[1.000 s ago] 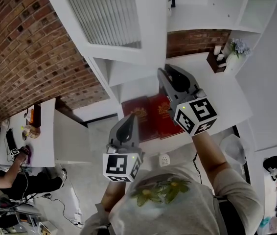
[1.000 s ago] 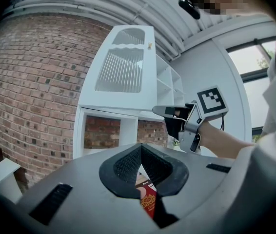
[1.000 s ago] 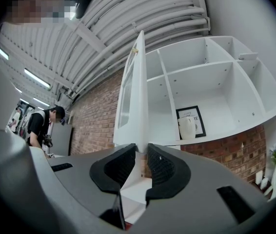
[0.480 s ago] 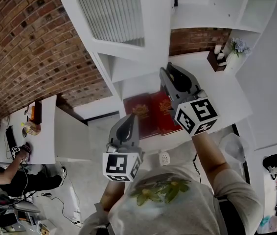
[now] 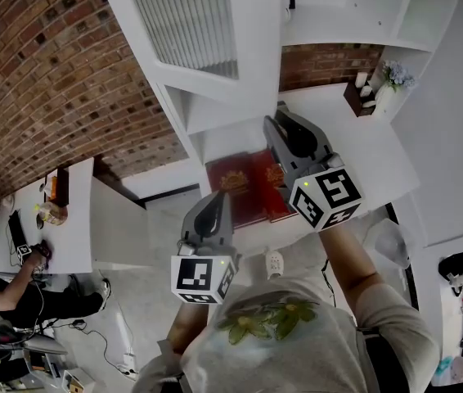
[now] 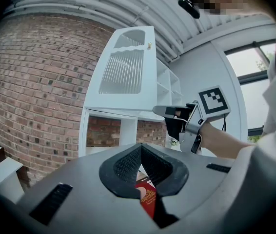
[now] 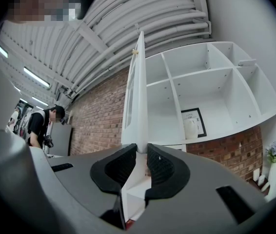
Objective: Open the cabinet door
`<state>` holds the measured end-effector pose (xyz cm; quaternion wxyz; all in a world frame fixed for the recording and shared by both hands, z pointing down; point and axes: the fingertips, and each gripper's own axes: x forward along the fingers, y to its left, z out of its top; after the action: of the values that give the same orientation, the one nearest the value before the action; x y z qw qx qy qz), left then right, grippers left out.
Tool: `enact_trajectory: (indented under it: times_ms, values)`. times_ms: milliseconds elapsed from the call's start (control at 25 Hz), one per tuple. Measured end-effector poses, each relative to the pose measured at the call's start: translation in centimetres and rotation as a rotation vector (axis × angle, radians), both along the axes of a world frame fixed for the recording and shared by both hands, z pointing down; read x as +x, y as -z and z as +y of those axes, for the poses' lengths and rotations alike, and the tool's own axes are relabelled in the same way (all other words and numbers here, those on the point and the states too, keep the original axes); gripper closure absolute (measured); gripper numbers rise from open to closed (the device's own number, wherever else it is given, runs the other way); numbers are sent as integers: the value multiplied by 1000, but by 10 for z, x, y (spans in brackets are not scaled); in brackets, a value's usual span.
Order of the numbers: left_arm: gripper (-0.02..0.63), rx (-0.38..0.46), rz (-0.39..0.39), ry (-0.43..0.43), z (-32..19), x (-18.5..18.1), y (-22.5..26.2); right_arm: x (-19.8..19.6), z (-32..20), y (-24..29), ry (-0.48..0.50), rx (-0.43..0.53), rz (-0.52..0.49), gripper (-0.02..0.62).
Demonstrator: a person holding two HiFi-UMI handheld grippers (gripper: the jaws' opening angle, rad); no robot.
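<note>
Head view, door: the white cabinet door [image 5: 186, 31], ribbed panel showing, stands swung out from the shelf unit [image 5: 354, 6].
Head view, tools: the right gripper [image 5: 279, 115] is raised with its tips by the door's lower corner. The left gripper [image 5: 218, 196] sits lower, two red books [image 5: 248, 188] beyond it.
Left gripper view: jaws met at the tips, holding nothing; a red book shows behind them.
Right gripper view: jaws part-way apart, just been closing, nothing gripped. The door, seen edge-on, rises just beyond the gap.
</note>
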<state>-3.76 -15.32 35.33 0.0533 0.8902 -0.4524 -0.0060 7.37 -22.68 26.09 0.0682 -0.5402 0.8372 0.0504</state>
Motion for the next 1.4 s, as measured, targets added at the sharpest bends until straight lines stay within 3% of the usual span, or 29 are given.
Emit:
enact_trajectory:
  times_ms: [1400]
  values:
    - [597, -30, 20, 46, 30, -17, -7, -39, 37, 1, 92, 15, 31, 525]
